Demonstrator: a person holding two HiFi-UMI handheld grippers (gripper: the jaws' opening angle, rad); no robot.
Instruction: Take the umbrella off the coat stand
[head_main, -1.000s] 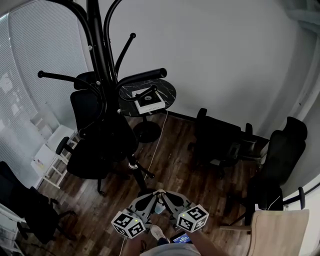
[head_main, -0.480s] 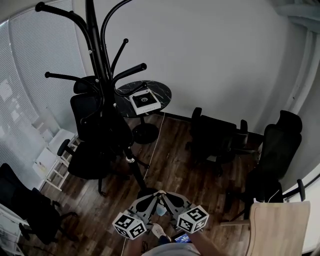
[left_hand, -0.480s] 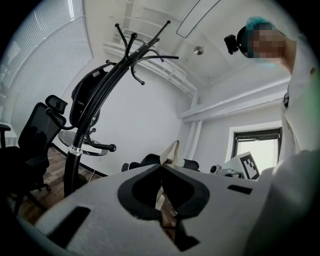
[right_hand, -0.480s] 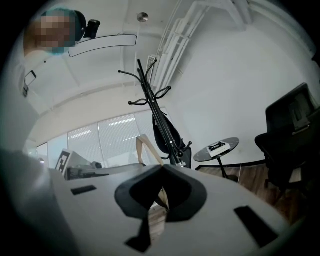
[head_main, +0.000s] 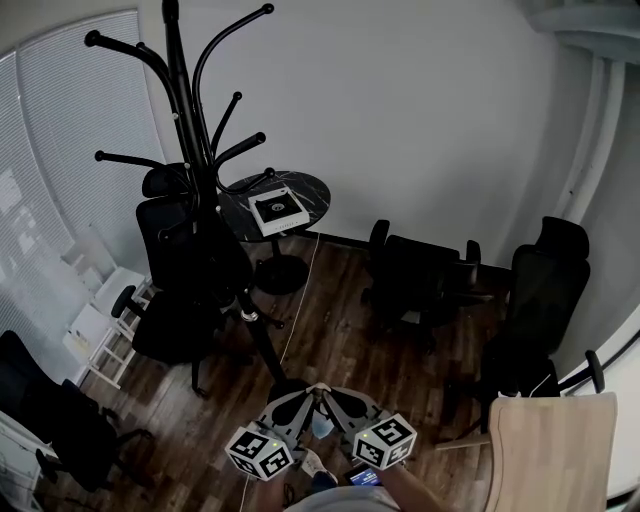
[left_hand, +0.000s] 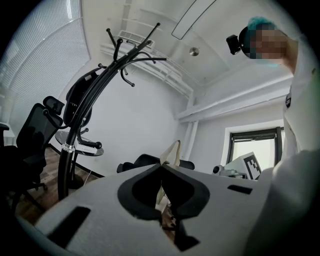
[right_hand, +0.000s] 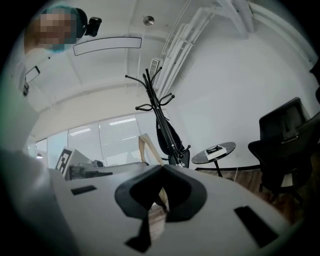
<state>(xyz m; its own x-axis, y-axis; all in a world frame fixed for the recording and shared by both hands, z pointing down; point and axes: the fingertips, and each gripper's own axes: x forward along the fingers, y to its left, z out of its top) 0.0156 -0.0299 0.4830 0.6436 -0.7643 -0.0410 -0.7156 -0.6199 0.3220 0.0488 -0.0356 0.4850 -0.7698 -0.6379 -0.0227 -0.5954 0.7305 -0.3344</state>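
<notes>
Dark wood plank floor (head_main: 335, 335) noted throughout the room. Coat stand (head_main: 184, 130) is planted on it, foot near the lower middle of the head view. A round black table (head_main: 315, 190) on a single pedestal is set by the far wall, just behind the stand. One flat white-edged box (head_main: 278, 209) is laid on the tabletop, left of centre. Black office chairs are stood on the floor: one beside the stand (head_main: 180, 300), one mid-room (head_main: 415, 285), one at the right (head_main: 545, 290), one in the lower left corner (head_main: 45, 410). A low white shelf unit (head_main: 95, 335) is placed along the left wall. A thin white cable (head_main: 298, 310) is trailed down from the table and across the boards.
</notes>
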